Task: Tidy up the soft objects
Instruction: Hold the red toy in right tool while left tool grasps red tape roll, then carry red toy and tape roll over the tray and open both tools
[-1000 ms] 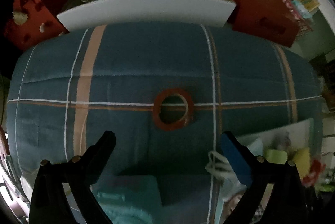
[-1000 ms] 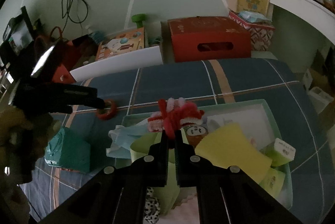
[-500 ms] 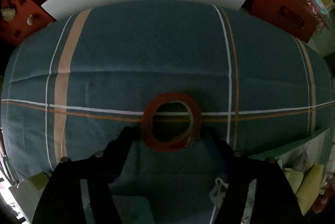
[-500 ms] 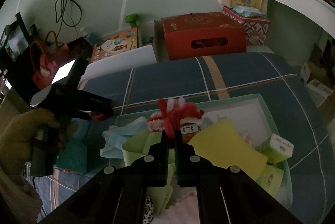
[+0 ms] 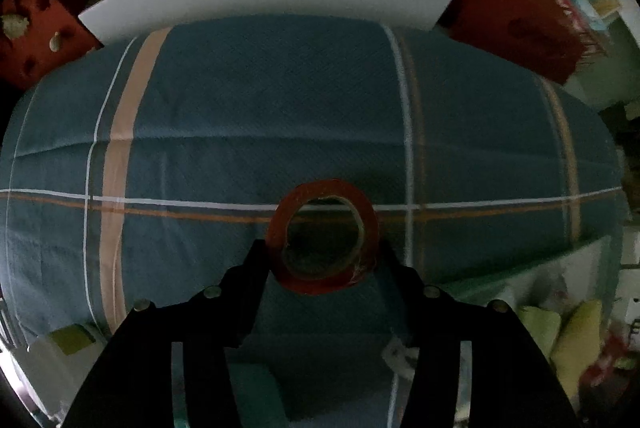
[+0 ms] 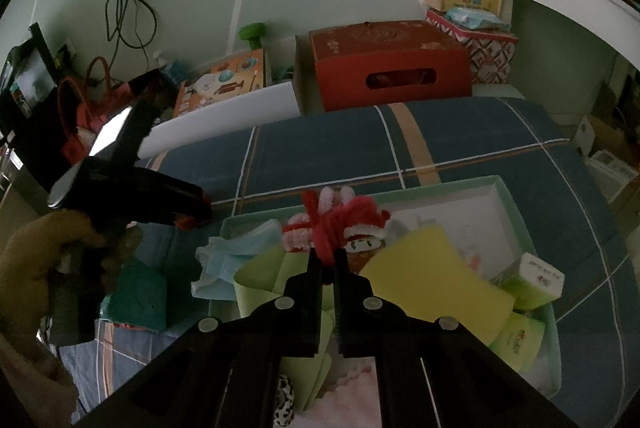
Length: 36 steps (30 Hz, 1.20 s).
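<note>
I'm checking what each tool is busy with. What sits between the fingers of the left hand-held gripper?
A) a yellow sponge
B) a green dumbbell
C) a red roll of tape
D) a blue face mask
C: in the left wrist view the red roll of tape lies on the plaid cloth between the fingers of the left hand-held gripper.

Blue plaid bed [image 6: 460, 132]; on it a tape roll [image 5: 322, 236], green box [image 6: 516, 224], teal pouch [image 6: 136, 302].

A red tape roll [image 5: 323, 236] lies on blue plaid bedding [image 5: 256, 116] with white and orange stripes.
</note>
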Available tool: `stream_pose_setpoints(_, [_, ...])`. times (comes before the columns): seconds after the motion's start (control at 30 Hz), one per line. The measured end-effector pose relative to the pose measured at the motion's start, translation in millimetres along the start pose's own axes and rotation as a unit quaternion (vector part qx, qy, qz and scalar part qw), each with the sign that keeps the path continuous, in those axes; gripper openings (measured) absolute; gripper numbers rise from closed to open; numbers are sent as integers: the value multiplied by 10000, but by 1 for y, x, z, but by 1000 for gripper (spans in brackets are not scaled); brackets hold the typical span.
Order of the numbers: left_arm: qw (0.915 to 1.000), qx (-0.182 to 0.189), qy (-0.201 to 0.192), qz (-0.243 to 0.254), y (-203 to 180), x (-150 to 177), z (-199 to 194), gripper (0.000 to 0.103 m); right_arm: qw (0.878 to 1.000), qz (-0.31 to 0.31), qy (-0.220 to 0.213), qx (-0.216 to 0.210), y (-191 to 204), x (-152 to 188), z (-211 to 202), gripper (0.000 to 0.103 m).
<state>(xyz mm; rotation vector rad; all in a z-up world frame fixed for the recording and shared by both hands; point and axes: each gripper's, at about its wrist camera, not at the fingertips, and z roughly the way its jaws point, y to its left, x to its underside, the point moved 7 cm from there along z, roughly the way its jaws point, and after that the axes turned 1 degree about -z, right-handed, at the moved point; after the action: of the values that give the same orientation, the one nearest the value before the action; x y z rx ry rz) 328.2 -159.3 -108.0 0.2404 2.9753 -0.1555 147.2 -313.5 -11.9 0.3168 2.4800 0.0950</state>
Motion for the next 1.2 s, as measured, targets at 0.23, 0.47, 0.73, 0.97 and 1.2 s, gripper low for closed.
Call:
stream_pose_setpoints(0.23, [9961, 571, -659, 162, -22, 23, -53, 54, 9999, 99, -4, 29, -9, 2, -2, 5])
stream_pose_setpoints(0.47, [9859, 1001, -1269, 422, -51, 60, -104, 55, 9997, 213, -70, 70, -19, 3, -10, 5])
stream_pose_setpoints(0.73, [9764, 1184, -1673, 673, -65, 95, -121, 55, 9995, 231, -182, 67, -24, 2, -21, 5])
stream_pose_setpoints(0.97, [9748, 1244, -1691, 758, -72, 132, -119, 55, 9993, 218, -304, 10, -26, 5, -35, 5])
stream_pose_setpoints(1.2, [9749, 1345, -1548, 869, -85, 164, -105, 55, 9995, 176, -251, -42, -28, 21, -44, 6])
